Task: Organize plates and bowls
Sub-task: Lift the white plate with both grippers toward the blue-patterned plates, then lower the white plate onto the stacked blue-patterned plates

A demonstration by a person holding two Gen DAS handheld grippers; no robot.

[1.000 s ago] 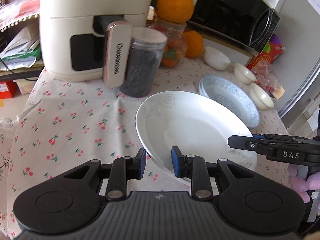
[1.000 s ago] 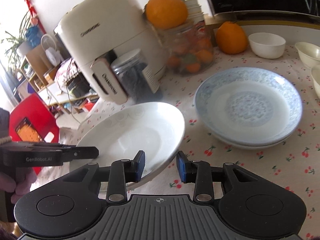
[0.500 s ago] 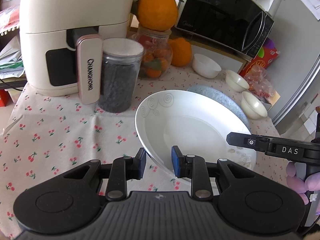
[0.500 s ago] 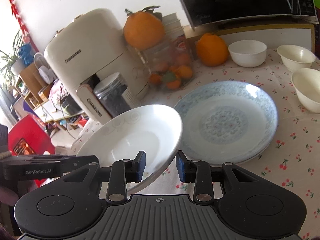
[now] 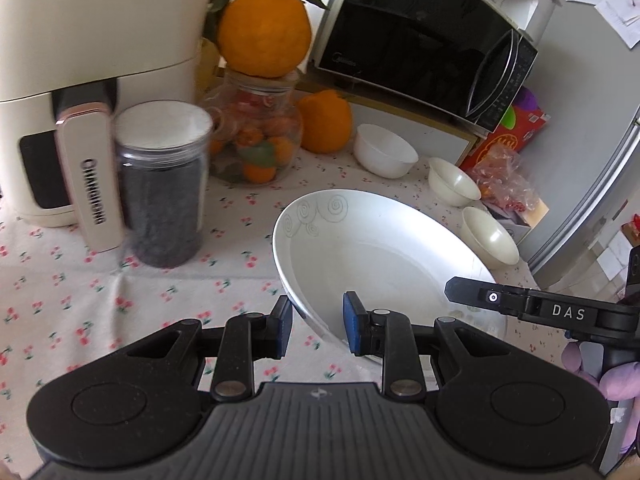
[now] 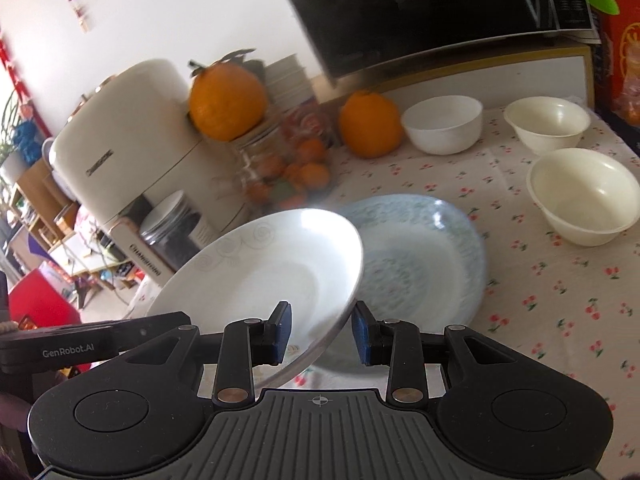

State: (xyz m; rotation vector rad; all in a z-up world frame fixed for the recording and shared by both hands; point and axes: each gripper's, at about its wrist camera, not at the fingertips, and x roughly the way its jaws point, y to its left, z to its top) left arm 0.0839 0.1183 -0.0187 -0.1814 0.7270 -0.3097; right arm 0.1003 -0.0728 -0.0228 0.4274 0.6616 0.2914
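Observation:
A white plate point(image 5: 380, 256) with grey swirls hangs tilted above the cherry-print tablecloth point(image 5: 60, 280), held from both sides. My left gripper point(image 5: 316, 326) is shut on its near rim. My right gripper point(image 6: 322, 332) is shut on the opposite rim of the same plate point(image 6: 264, 276). The right gripper's fingers point(image 5: 480, 296) show at the plate's right side in the left wrist view. The plate partly overlaps a stack of blue-patterned plates point(image 6: 420, 264) lying on the cloth. Beyond stand a white bowl point(image 6: 442, 124) and two cream bowls point(image 6: 546, 120) point(image 6: 584, 196).
A cream air fryer point(image 5: 80, 80) and a dark-filled jar point(image 5: 164, 184) stand at the left. A glass jar of small oranges point(image 5: 260, 140) carries a big orange; another orange point(image 5: 326, 120) sits beside it. A microwave point(image 5: 420, 48) is behind, a snack bag point(image 5: 504, 176) at the right.
Both grippers have carried the white plate to the right, over the blue plates. The air fryer and jar have slid left in both views, and the bowls have come closer.

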